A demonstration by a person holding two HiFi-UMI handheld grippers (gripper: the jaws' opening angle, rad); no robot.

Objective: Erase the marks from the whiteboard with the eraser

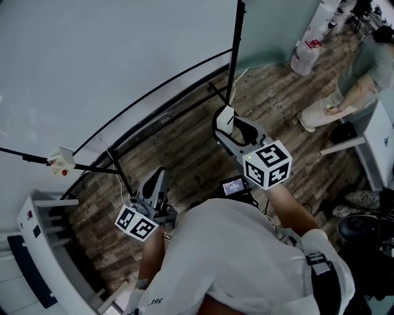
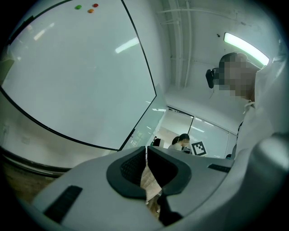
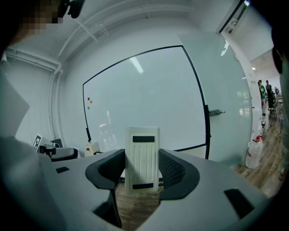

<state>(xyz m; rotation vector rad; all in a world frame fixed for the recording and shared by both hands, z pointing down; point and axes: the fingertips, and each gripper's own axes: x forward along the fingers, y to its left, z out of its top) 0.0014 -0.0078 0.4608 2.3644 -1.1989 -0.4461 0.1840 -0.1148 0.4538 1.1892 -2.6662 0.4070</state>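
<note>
The whiteboard (image 1: 111, 55) fills the upper left of the head view, black-framed, and its face looks blank. My right gripper (image 1: 225, 126) is held out toward the board's lower corner, shut on a white ribbed eraser (image 3: 142, 158) that stands upright between its pads. The board (image 3: 144, 103) lies straight ahead in the right gripper view, some way off. My left gripper (image 1: 157, 182) hangs lower and nearer my body, shut with nothing in it; its pads meet at the tips (image 2: 146, 155). Small coloured magnets (image 2: 84, 7) sit near the board's top edge.
A small white box with a red dot (image 1: 61, 161) is fixed to the board's lower rail. A black stand pole (image 1: 235, 49) rises at the board's right edge. A white plastic container (image 1: 305, 55) and a seated person (image 1: 351, 80) are on the wooden floor to the right. A white cabinet (image 1: 37, 258) stands lower left.
</note>
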